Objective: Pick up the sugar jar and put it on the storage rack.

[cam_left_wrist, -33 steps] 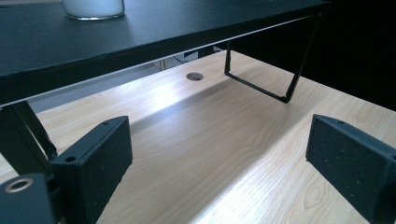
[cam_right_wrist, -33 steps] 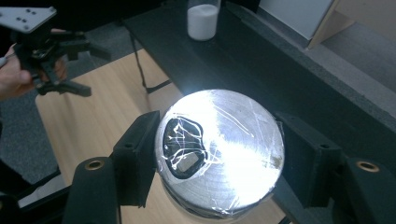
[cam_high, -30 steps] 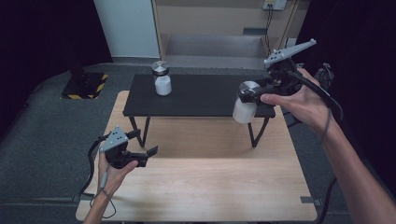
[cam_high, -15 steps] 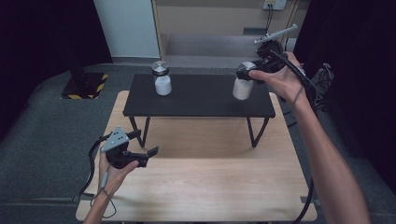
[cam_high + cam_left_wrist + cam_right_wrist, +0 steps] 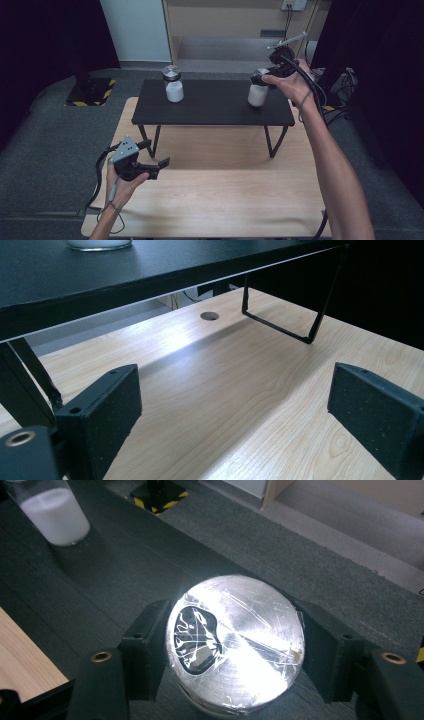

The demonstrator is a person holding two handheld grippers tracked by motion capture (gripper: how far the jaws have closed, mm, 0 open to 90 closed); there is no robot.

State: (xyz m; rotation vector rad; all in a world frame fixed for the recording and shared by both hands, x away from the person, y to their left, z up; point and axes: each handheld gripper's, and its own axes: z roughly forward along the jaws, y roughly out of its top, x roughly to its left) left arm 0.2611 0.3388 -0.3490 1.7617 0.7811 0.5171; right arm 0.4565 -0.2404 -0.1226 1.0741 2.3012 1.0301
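Since a second ago my right gripper (image 5: 265,79) has carried the jar (image 5: 258,95) from off the near right corner of the black shelf (image 5: 210,112) to above its right end, and lower. I judge this the set-down stage; whether the base touches the shelf yet I cannot tell. The jaws are clamped on the jar's silver lid (image 5: 235,640), one to each side. The jar hangs directly below the claw, upright, long axis vertical, lid pointing up at the camera. A second jar (image 5: 173,84) stands well apart, toward the shelf's far end. My left gripper (image 5: 150,160) has stayed put, jaws spread and empty, over the wooden table (image 5: 225,200).
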